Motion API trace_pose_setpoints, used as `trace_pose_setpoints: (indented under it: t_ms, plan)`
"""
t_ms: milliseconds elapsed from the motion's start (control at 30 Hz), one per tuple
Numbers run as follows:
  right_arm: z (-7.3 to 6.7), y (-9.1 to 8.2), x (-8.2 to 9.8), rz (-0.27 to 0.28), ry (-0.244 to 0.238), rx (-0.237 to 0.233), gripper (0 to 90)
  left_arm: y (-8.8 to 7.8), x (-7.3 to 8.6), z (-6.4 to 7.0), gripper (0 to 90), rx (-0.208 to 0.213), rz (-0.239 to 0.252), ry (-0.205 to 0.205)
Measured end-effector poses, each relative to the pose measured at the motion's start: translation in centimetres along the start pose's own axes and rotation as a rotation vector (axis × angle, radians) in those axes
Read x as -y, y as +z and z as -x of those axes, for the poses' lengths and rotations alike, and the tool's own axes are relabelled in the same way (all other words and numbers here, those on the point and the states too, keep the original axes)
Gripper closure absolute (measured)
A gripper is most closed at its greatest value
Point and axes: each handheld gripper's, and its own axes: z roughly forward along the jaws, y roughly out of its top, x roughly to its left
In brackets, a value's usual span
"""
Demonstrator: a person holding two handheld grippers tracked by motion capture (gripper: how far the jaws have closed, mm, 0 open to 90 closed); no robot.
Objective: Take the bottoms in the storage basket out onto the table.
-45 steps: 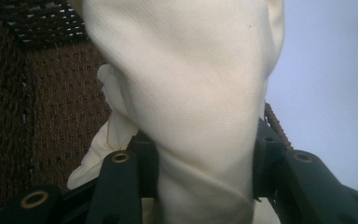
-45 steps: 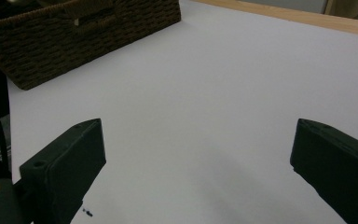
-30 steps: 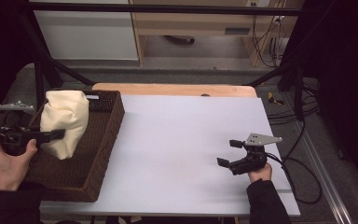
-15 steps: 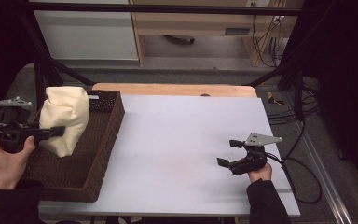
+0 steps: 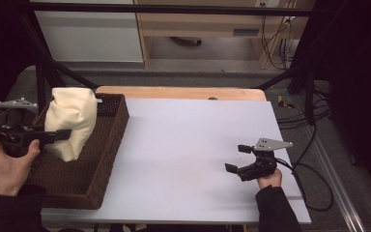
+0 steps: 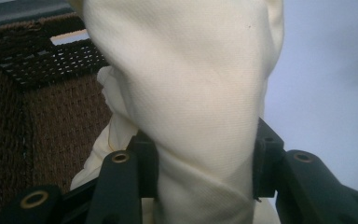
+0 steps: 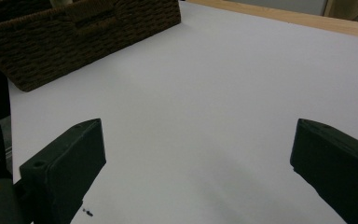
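A cream cloth (image 5: 72, 121) hangs bunched over the dark wicker basket (image 5: 104, 159) at the table's left, its lower end inside the basket. My left gripper (image 5: 60, 135) comes in from the left, level, and is shut on the cloth; in the left gripper view the cream cloth (image 6: 191, 93) is squeezed between both black pads (image 6: 145, 163). My right gripper (image 5: 236, 158) rests low over the white table at the right, open, with nothing between its fingers (image 7: 65, 163).
The white table top (image 5: 188, 145) has a wooden strip (image 5: 183, 93) along its far edge. Black frame bars (image 5: 48, 72) rise at the back left and right. Cables (image 5: 314, 183) lie beside the table's right edge. The basket (image 7: 74, 32) lies far off in the right gripper view.
My left gripper and the cloth have drifted slightly to the left and up. The right gripper has stayed put.
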Motion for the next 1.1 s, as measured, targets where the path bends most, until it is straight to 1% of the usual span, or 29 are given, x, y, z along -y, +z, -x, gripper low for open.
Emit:
trace_pose_setpoints:
  t_ms: [500,633,800,1000,1100]
  plan:
    - [0.0,0.0,0.0,-0.001,0.0,0.001,3.8,0.4,-1.1,1.6,56.1,0.035,0.001,0.048]
    - [0.0,0.0,0.0,-0.001,-0.001,0.0,3.8,0.5,-1.4,1.9,56.1,0.043,0.0,0.052]
    - [0.0,0.0,0.0,-0.001,0.0,0.001,3.8,0.5,-1.7,2.3,56.1,0.041,0.003,0.062]
    - [0.0,0.0,0.0,-0.001,0.0,0.0,3.8,0.6,-2.2,3.0,56.1,0.061,0.005,0.073]
    - [0.0,0.0,0.0,0.001,-0.002,0.001,3.8,0.7,-2.4,3.3,56.1,0.065,0.003,0.078]
